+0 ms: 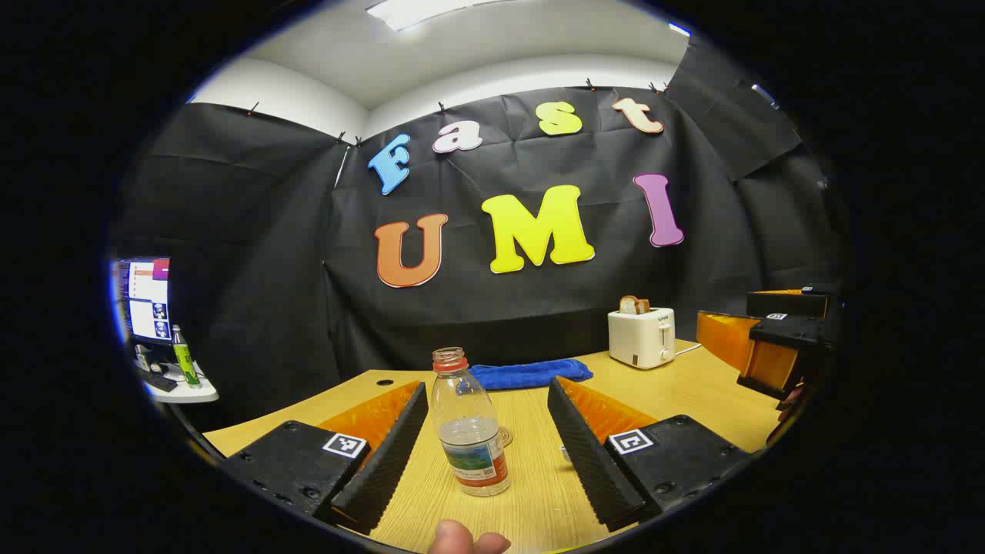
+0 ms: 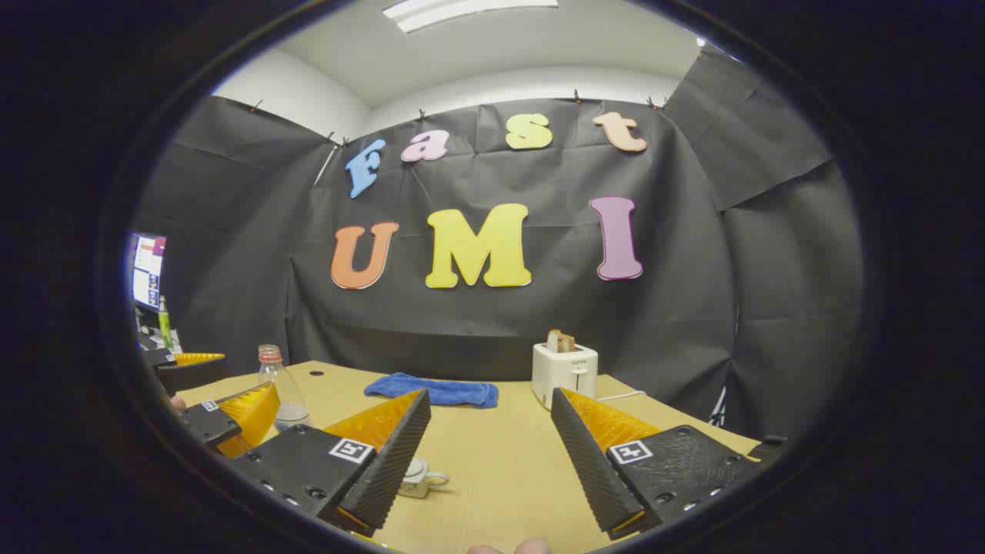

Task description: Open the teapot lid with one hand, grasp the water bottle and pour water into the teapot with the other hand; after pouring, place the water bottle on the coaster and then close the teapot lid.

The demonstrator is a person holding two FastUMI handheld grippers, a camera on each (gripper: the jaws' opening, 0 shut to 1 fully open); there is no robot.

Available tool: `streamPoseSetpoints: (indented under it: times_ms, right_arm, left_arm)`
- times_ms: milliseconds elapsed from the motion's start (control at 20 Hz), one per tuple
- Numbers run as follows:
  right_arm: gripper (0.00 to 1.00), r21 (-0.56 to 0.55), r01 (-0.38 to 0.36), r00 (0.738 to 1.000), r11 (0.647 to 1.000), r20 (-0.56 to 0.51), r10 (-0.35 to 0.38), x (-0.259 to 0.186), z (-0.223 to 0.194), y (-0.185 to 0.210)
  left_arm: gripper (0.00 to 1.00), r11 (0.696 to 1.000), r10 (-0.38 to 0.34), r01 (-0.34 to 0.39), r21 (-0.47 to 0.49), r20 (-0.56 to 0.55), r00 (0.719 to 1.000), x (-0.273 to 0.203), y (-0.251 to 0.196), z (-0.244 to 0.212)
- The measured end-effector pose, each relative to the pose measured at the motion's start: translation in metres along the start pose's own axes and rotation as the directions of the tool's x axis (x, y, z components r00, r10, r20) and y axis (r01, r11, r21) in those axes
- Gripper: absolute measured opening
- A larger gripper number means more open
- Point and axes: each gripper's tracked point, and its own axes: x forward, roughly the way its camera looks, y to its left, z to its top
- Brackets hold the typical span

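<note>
A clear uncapped water bottle [image 1: 471, 431] with a red neck ring and a little water stands on the wooden table [image 1: 692, 385]. It sits between the fingers of my open left gripper [image 1: 492, 514], with a gap on each side. A round coaster [image 1: 505, 436] peeks out just behind the bottle. In the right gripper view a small white teapot [image 2: 422, 477] stands on the table, partly hidden behind one finger of my open right gripper [image 2: 492, 517]. The bottle [image 2: 281, 388] and the left gripper [image 2: 246, 377] appear at the far left there. The right gripper [image 1: 750, 354] shows at the right edge of the left gripper view.
A white toaster [image 1: 641, 336] with bread in it stands at the back right of the table, its cable trailing right. A blue cloth [image 1: 531, 373] lies at the back centre. Off the table to the left are a monitor [image 1: 142, 300] and a green bottle [image 1: 183, 358].
</note>
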Motion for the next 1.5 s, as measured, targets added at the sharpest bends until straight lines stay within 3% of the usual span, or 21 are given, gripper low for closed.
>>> streamPoseSetpoints:
  times_ms: [250,950,1500]
  right_arm:
    - [0.95,0.027,-0.03,1.0,0.999,-0.005,0.03,-0.003,0.001,0.01]
    - [0.95,0.003,-0.027,0.999,1.0,-0.024,0.027,-0.003,-0.007,0.013]
    - [0.95,-0.012,-0.144,0.984,0.989,-0.105,0.142,0.016,-0.051,0.058]
  left_arm:
    - [0.98,1.0,0.008,-0.008,-0.017,-0.002,1.0,0.0,0.004,0.001]
    - [0.98,0.999,0.045,-0.045,0.001,-0.013,0.999,0.001,0.013,0.001]
    - [0.98,0.997,0.083,-0.083,0.006,-0.029,0.996,0.001,0.027,0.002]
